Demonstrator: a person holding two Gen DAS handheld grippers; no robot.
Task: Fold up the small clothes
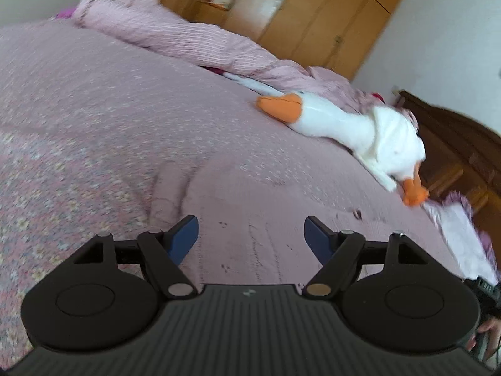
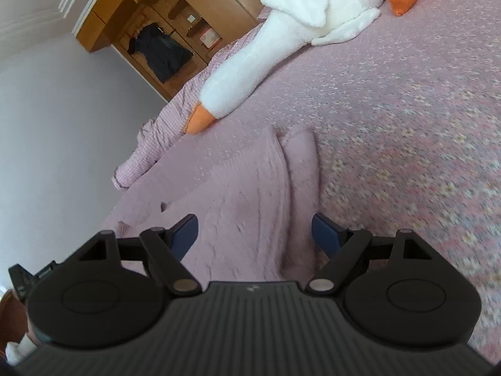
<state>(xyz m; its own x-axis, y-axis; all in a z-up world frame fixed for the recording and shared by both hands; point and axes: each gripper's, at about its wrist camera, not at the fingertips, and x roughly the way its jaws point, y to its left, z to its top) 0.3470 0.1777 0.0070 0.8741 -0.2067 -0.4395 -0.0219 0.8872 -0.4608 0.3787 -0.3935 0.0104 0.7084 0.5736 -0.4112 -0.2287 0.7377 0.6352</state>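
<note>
Left wrist view: left gripper [image 1: 251, 236] hovers spread and empty over a pink garment [image 1: 250, 219] flat on the bed [image 1: 78, 109]. Right gripper [image 2: 255, 235], likewise spread, straddles its ridged fold [image 2: 266, 188]. Likely between folds; next, pinch an edge cleanly.

The pink garment [image 2: 250, 194] is lying flat on the pink bedspread [image 2: 407, 109], its colour nearly matching it. Dark stitched line marks are showing on its surface. A rounded, raised fold [image 2: 300, 144] is standing up along its right side.
</note>
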